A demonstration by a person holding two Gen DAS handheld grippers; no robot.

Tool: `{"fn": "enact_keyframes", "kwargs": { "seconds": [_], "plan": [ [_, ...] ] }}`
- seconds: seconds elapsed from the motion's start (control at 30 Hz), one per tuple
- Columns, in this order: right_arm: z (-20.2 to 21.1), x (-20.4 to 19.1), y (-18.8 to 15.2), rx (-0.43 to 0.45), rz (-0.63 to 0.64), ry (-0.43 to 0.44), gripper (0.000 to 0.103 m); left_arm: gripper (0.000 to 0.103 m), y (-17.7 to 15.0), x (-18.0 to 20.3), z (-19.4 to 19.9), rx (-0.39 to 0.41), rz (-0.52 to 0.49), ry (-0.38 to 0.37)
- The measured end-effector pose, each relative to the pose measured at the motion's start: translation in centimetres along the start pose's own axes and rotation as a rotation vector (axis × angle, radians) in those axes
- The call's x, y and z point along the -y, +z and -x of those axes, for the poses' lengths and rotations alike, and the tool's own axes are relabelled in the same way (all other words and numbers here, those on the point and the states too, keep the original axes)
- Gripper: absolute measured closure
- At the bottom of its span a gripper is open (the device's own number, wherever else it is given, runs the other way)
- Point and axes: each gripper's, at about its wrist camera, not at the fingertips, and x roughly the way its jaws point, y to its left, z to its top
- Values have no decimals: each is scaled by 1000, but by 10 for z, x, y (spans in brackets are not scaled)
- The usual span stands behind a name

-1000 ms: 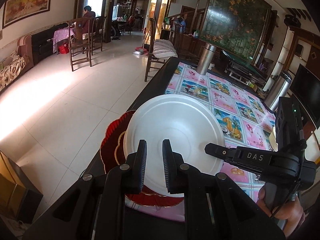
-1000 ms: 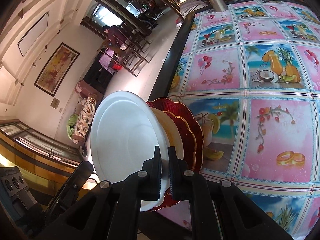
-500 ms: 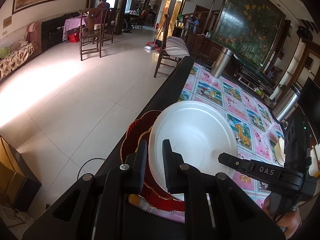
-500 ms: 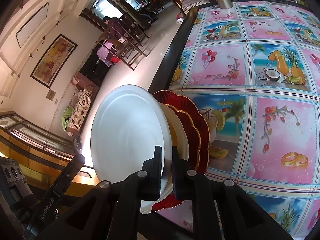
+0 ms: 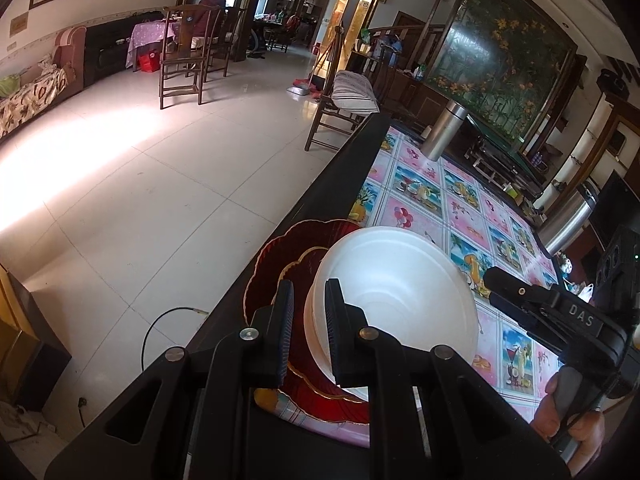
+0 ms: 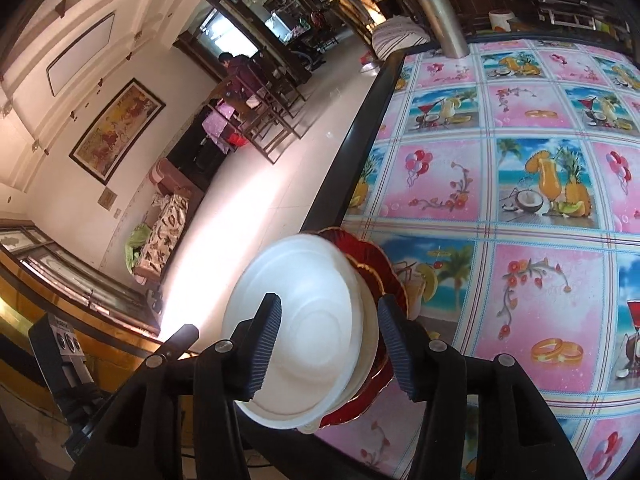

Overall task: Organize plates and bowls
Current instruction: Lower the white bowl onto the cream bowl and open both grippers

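Since a sec ago my right gripper (image 6: 328, 340) has let go: its jaws were pinched on the rim of the white bowl (image 5: 396, 300) and have just been opening, now standing well apart w/ the bowl between them, pads not pressing on it. The bowl also sits lower in the left wrist view than before, down on the stack.

The white bowl rests on a second white dish under it, which sits on the red scalloped plates (image 5: 280, 256) w/ gold trim. The whole stack is at the left edge of the table (image 6: 348, 152), near its front corner, partly overhanging the dark border. My left gripper (image 5: 308, 332) is nearly closed, its right finger over the bowl's near rim; can't tell for sure if the pads actually pinch the rim, though the rim runs btwn them.

The patterned tablecloth (image 6: 540, 280), pink and blue squares w/ drinks and rings, covers the rest of the table. A steel flask (image 6: 442, 20) stands at the far left corner. Beyond the edge is pale tiled floor (image 5: 140, 184), wooden chairs, and a person seated far off.
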Motion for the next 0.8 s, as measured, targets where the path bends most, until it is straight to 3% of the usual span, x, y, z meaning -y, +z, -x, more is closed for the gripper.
{"fn": "enact_keyframes", "kwargs": {
  "seconds": [0.1, 0.17, 0.3, 0.5, 0.8],
  "plan": [
    [-7, 7, -1, 27, -7, -42, 59, 89, -1, 3, 1, 0, -9, -2],
    [-18, 13, -3, 8, -19, -69, 78, 89, -1, 5, 1, -4, -14, -7],
    [-34, 22, -7, -42, -57, -36, 79, 89, 0, 10, 5, 0, -25, -10],
    [1, 36, 1, 37, -78, -4, 76, 90, -4, 32, 10, 7, -67, -27],
    [29, 106, -8, 18, -174, -24, 76, 89, -38, 121, -3, -89, -284, -121]
  ]
}}
